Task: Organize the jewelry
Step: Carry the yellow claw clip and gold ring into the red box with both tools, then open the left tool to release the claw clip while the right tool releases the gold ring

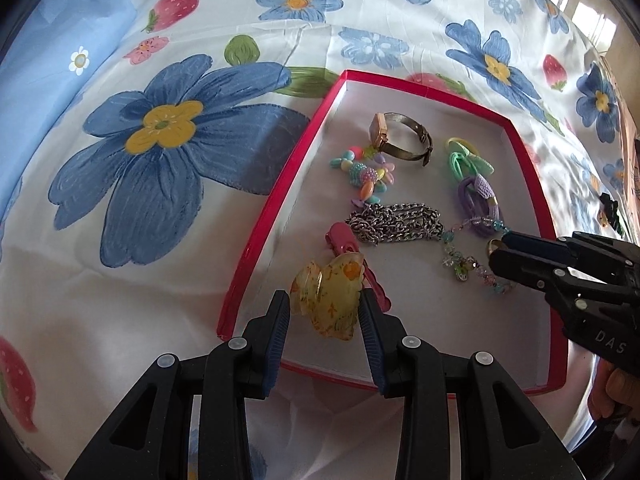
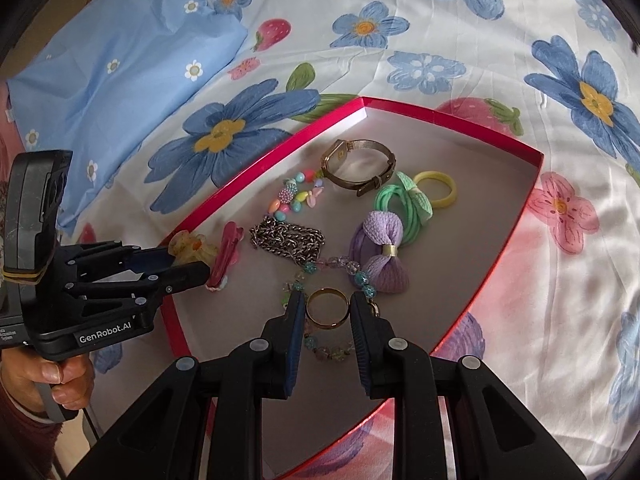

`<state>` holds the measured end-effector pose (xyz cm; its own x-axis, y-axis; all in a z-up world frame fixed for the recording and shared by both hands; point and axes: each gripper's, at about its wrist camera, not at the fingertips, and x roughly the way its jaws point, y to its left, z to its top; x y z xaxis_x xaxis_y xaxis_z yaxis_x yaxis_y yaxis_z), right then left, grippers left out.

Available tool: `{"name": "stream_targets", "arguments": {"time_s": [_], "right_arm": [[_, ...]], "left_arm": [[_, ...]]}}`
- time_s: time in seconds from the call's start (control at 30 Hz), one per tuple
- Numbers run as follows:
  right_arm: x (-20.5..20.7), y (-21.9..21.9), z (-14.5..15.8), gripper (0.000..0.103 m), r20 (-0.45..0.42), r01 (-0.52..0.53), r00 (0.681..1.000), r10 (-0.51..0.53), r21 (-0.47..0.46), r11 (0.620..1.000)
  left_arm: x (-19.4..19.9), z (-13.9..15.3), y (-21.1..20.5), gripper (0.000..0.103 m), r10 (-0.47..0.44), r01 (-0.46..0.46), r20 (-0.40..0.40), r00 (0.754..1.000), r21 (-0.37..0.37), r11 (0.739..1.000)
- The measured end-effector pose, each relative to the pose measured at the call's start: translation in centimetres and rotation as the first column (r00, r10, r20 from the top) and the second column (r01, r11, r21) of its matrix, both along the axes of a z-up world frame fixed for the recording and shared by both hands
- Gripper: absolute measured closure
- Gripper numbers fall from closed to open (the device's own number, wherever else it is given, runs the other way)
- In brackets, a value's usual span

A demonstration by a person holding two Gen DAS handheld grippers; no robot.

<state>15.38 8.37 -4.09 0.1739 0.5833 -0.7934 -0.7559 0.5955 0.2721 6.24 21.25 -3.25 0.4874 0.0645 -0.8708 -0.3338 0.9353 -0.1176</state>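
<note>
A red box (image 1: 278, 200) (image 2: 260, 166) with a pale floor lies on a flowered sheet. It holds a watch (image 1: 400, 136), a colourful bead bracelet (image 1: 366, 178), a silver chain (image 1: 396, 224), a pink clip (image 1: 346, 240), green and purple hair ties (image 2: 380, 256) and a clear bead bracelet (image 1: 460, 260). My left gripper (image 1: 324, 306) (image 2: 191, 265) is shut on a yellow translucent claw clip (image 1: 330, 300) (image 2: 188, 246) over the box's near left corner. My right gripper (image 2: 328, 305) (image 1: 499, 250) is shut on a gold ring (image 2: 328, 308) above the bead bracelet.
The white sheet with blue flowers (image 1: 160, 152) surrounds the box on every side. A light blue pillow (image 2: 120, 92) lies at the far left. A small black object (image 1: 608, 208) sits at the sheet's right edge. A hand (image 2: 60, 376) grips the left tool's handle.
</note>
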Motion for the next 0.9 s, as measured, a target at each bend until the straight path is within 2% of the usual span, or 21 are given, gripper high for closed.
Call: {"name": "stream_targets", "arguments": {"time_s": [0.2, 0.9], "right_arm": [[-0.3, 1.4, -0.6, 0.080, 0.024, -0.053, 0.998, 0.055, -0.062, 0.997], [-0.1, 2.1, -0.8, 0.078, 0.001, -0.104, 0.995, 0.104, -0.089, 0.991]], "left_arm": [[0.0, -0.2, 0.1, 0.068, -0.001, 0.001, -0.003, 1.000, -0.008, 1.000], [-0.1, -0.3, 0.4, 0.066, 0.013, -0.013, -0.002, 1.000, -0.041, 0.999]]}}
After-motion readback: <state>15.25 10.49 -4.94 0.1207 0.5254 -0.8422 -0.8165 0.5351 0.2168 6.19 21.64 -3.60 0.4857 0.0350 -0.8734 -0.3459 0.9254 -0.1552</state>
